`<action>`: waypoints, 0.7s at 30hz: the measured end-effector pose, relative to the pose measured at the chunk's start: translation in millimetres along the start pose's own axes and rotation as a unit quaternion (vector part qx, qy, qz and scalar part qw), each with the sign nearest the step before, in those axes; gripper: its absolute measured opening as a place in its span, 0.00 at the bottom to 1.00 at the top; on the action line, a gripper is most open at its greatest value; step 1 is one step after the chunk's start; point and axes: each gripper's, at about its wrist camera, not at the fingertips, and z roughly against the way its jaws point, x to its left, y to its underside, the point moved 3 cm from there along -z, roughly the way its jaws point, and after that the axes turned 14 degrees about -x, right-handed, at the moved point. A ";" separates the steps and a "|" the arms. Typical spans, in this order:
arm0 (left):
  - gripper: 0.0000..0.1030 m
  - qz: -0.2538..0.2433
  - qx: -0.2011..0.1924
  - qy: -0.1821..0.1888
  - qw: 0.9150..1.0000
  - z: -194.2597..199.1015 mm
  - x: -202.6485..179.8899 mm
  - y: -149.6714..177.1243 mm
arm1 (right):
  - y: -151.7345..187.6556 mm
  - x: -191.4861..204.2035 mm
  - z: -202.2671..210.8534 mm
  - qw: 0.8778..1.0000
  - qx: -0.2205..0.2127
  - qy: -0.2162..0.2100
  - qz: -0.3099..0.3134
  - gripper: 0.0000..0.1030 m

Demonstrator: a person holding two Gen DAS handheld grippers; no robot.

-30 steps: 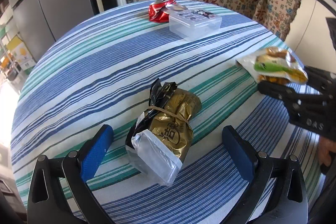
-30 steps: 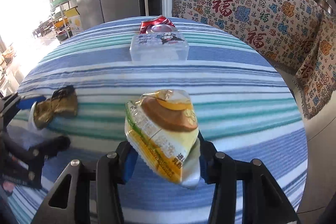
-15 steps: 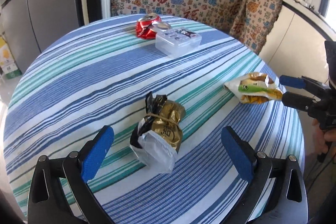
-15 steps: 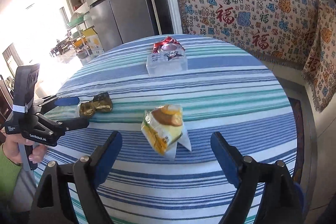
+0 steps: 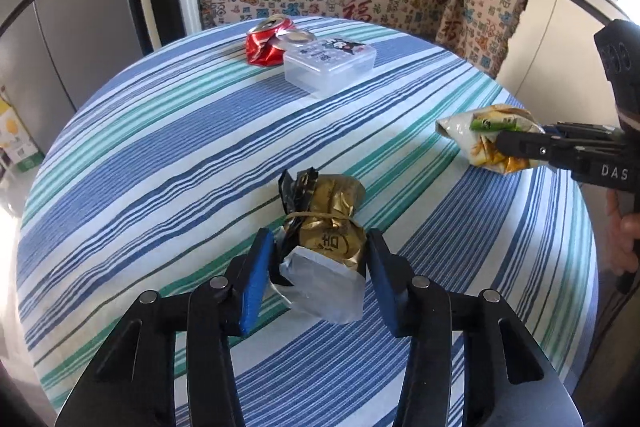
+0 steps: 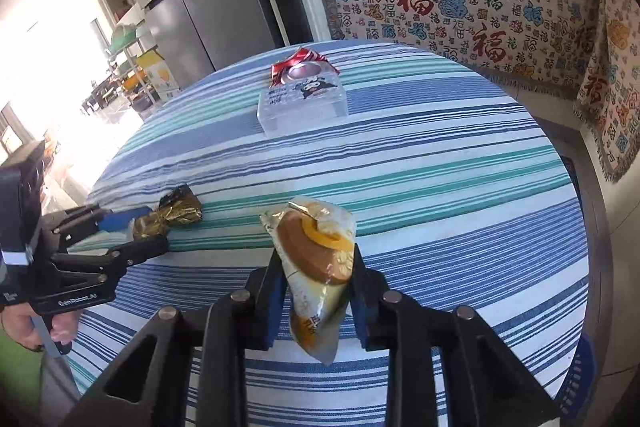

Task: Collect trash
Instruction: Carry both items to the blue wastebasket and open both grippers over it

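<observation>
Gold foil wrapper (image 5: 330,223) lies near the front of the striped counter (image 5: 168,147), its clear end pinched between the narrow blue pads of the left hand-held gripper (image 5: 318,277). Yellow snack packet (image 6: 318,255) is clamped upright in the right hand-held gripper (image 6: 316,291), jaws closed in tight on its sides; can't tell if it's clear of the cloth. Far side of the counter: crushed red can (image 5: 266,43) touching a clear plastic box (image 5: 330,65), both untouched. Step in hand looks like the grab on the first two pieces, one per gripper. Next move likely calls for lifting both and carrying them to a bin, none in view. Crinkly film could slip, so grips need to hold firm.
</observation>
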 end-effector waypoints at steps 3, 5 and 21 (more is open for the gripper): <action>0.43 0.022 -0.008 0.009 1.000 5.0 3.8 -2.3 | -1.1 -0.8 10.7 1.000 -0.010 -0.002 -0.007 0.27; 0.42 0.033 -0.015 0.011 0.999 8.2 5.5 -4.0 | -0.6 0.7 15.5 1.000 -0.013 -0.003 -0.005 0.27; 0.42 0.021 -0.033 0.058 0.998 27.1 -73.8 -22.3 | -3.4 -28.5 77.1 0.998 -0.046 0.026 -0.028 0.27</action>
